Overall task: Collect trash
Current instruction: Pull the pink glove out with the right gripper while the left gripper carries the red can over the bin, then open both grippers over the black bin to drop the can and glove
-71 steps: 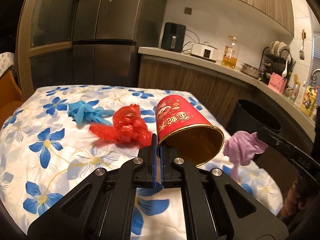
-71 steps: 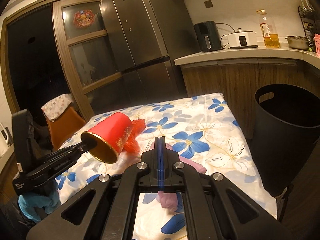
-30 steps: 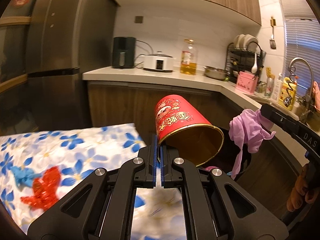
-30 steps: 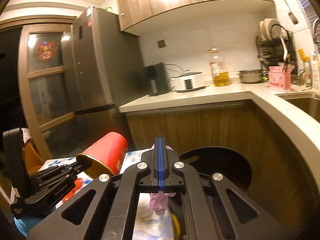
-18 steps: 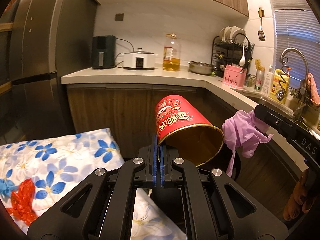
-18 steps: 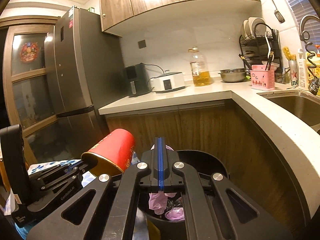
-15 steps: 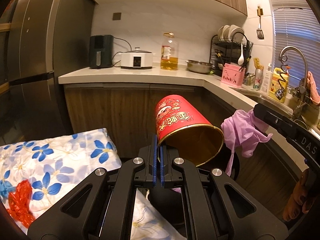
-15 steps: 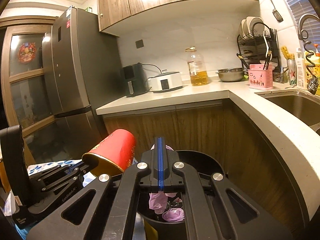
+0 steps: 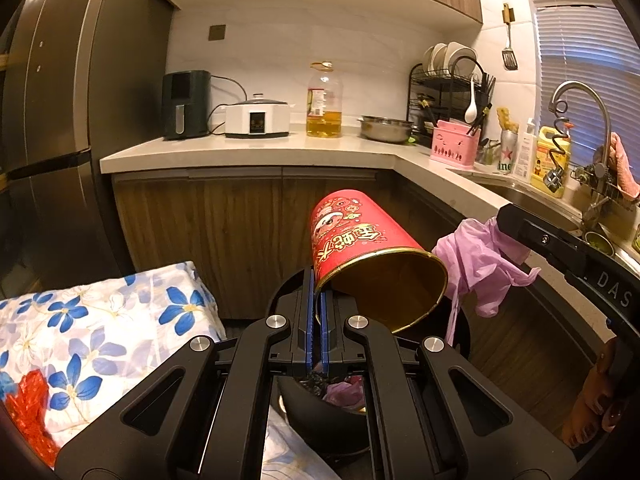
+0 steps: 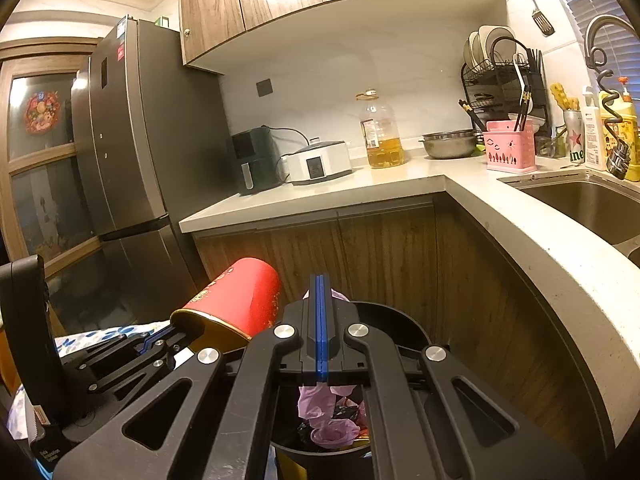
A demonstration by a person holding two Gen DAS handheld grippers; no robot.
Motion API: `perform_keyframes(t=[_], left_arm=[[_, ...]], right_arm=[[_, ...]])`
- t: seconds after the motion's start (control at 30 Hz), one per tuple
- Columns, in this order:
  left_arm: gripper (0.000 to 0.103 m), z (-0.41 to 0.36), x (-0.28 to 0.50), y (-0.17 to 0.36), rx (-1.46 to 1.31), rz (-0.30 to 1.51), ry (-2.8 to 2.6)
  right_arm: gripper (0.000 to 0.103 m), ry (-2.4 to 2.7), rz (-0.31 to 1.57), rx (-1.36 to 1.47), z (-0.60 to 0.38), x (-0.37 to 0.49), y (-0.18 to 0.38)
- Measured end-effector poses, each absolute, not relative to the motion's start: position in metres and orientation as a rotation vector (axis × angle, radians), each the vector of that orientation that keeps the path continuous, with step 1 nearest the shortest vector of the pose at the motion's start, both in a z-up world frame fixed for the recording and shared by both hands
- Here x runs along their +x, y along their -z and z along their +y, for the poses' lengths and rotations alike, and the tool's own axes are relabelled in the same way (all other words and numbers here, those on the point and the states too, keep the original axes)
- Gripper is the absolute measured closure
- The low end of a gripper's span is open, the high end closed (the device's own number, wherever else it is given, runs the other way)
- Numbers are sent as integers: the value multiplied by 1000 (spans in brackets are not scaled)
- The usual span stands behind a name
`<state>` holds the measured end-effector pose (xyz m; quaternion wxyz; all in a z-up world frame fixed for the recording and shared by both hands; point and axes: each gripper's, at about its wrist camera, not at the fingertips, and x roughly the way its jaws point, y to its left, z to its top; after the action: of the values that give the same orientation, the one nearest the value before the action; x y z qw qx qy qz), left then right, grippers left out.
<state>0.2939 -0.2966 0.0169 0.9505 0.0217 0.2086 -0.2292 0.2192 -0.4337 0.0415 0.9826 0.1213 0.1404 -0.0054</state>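
Observation:
My left gripper (image 9: 317,300) is shut on the rim of a red paper cup (image 9: 360,248) with gold lining, held tilted above the black trash bin (image 9: 320,420). My right gripper (image 10: 319,300) is shut on a purple plastic glove (image 10: 316,404) that hangs down over the open bin (image 10: 404,324). In the left wrist view the purple glove (image 9: 476,264) dangles from the right gripper's fingers (image 9: 520,228) beside the cup. The cup also shows in the right wrist view (image 10: 240,300), held by the left gripper (image 10: 160,344). The bin holds dark and pink trash.
The table with a blue-flower cloth (image 9: 100,320) is at the left, with a red plastic bag (image 9: 28,412) on it. Wooden cabinets (image 10: 360,248) and the white counter (image 10: 520,232) curve around behind the bin. A fridge (image 10: 132,160) stands at the left.
Both grippers have swung from over the table to above the trash bin, still carrying the cup and the glove. In the last half second they shifted slightly closer over the bin.

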Motion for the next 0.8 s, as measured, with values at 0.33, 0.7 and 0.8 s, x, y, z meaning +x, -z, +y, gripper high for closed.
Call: perform_keyframes(t=[0.33, 0.7, 0.8], left_arm=[[101, -308, 302, -11, 51, 438, 482], [100, -311, 315, -1, 46, 475, 481], [100, -310, 317, 3, 46, 484, 477]], right_arm=[[103, 28, 289, 241, -436, 224, -40], [102, 26, 313, 250, -438, 238, -34], [98, 23, 319, 263, -439, 240, -33]])
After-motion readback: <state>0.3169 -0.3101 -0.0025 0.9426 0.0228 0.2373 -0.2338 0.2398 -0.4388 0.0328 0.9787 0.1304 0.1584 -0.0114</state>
